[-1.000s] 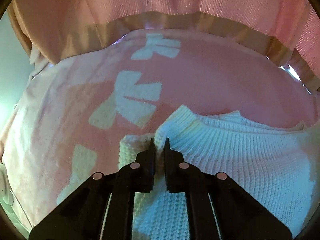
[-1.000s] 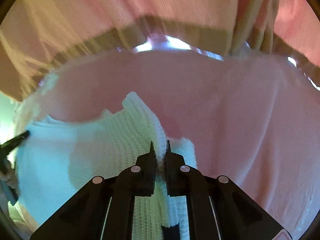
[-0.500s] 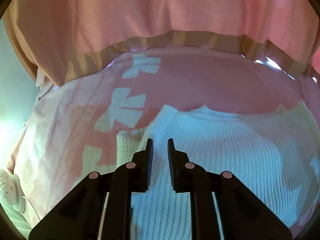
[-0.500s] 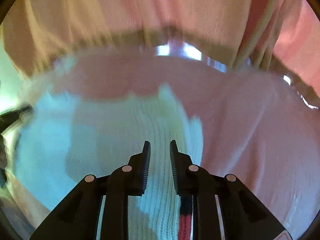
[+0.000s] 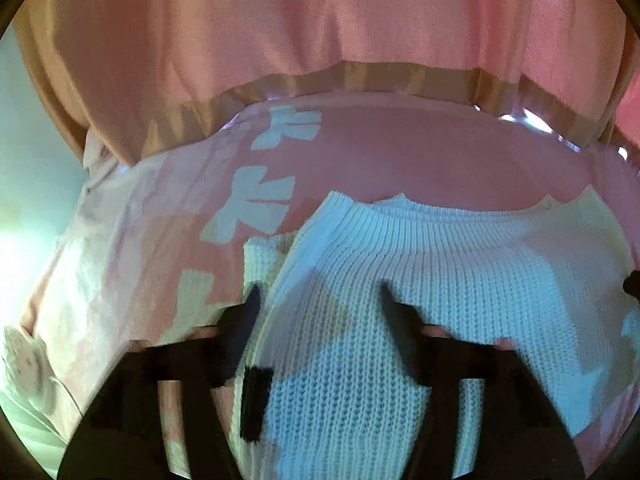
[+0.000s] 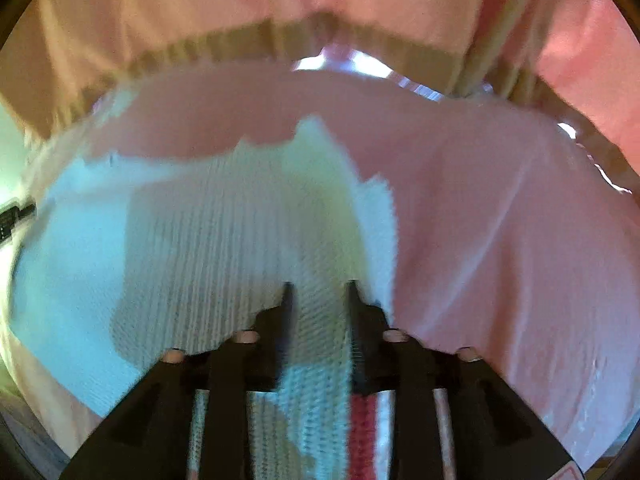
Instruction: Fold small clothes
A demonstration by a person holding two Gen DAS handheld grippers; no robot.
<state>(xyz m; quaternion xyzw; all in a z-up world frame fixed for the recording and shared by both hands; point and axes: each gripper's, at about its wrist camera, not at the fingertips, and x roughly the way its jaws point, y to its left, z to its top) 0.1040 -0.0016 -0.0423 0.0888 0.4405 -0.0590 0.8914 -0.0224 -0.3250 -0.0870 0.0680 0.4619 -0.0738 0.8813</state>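
A white knitted sweater [image 5: 420, 280] lies flat on a pink cloth [image 5: 400, 152] with pale bow prints. Its ribbed edge runs across the far side. My left gripper [image 5: 318, 300] hovers over the sweater's left part with its jaws opening wide and nothing pressed between them. In the right wrist view the same sweater [image 6: 192, 240] is blurred; a black and red stripe shows near the bottom. My right gripper [image 6: 318, 286] hangs over the sweater's right edge, its jaws opening, the knit below them and not pinched. The right gripper's fingertip [image 5: 632, 286] shows at the left view's right edge.
A person in a pink knitted top [image 5: 320, 20] with a tan hem stands right behind the cloth. The pink cloth [image 6: 500, 220] stretches away to the right of the sweater. A small white round thing [image 5: 24, 356] lies at the cloth's left edge.
Both grippers were shut on the sweater's raised corners and have let go; the jaws now stand apart. The sweater has dropped flat and both grippers have drawn back above it.
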